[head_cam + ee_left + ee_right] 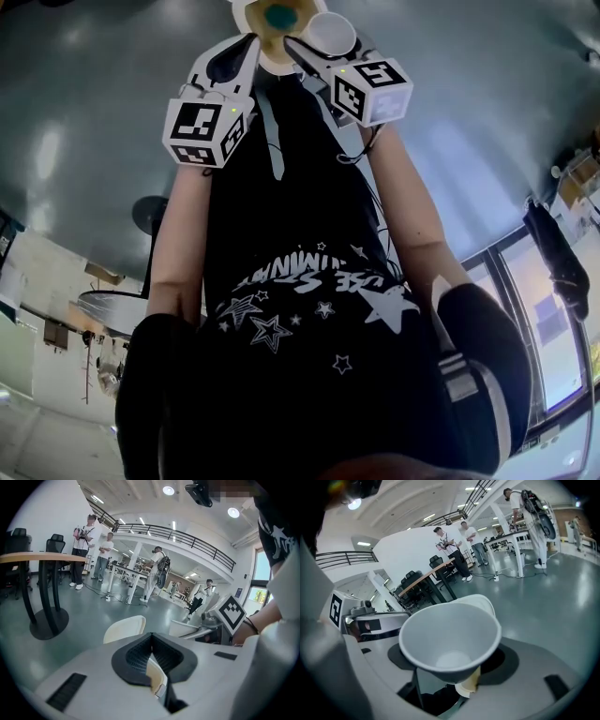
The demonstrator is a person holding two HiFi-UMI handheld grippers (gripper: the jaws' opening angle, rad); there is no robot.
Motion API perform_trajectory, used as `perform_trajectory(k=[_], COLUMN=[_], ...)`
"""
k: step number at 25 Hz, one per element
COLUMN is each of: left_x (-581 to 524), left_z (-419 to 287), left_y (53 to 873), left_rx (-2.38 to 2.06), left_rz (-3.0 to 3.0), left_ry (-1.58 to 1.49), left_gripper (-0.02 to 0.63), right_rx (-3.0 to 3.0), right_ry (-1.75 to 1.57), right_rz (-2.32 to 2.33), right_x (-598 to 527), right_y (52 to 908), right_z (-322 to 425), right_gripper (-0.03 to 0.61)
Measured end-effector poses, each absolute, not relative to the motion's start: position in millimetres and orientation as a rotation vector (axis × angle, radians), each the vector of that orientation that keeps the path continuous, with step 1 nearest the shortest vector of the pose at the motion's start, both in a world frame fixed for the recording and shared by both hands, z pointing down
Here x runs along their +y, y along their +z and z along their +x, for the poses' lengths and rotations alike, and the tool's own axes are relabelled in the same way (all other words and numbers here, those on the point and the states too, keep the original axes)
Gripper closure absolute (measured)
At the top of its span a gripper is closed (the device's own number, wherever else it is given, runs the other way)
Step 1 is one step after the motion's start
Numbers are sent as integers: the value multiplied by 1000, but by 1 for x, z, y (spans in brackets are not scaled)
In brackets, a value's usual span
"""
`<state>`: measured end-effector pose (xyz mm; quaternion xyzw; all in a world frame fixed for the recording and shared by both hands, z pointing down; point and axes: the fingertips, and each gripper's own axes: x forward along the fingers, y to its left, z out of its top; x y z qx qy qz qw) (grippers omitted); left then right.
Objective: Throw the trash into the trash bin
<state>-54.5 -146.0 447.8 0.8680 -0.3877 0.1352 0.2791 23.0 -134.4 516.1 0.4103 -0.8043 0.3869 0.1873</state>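
Note:
In the head view both grippers are held out in front of a person in a black star-print shirt. My left gripper [251, 39] is shut on a cream paper cup [272, 28] with a teal inside. In the left gripper view that cream paper cup [124, 628] sticks out beyond the dark ribbed pads of the left gripper [152, 665]. My right gripper [317, 52] holds a white paper cup [333, 33]. In the right gripper view the white paper cup [450, 639] sits tilted between the jaws of the right gripper [450, 688], with its open mouth towards the camera. No trash bin is in view.
A grey polished floor [93, 611] spreads below. A round table on a black pedestal [47, 620] stands at the left. Several people [101, 555] stand by work tables [126, 571] further back. Black chairs [417, 585] line a long table.

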Motion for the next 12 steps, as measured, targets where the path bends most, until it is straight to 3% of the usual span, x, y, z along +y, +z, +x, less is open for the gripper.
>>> perform_trajectory(k=[12], left_x=[-141], left_z=[-53], left_y=[489], left_rx=[-1012], left_rz=[2278], left_ry=[395], left_gripper=[601], right_rx=[-2182], right_ry=[1160], right_rz=[1143], right_x=[-119], right_y=[569], right_z=[25], right_gripper=[245])
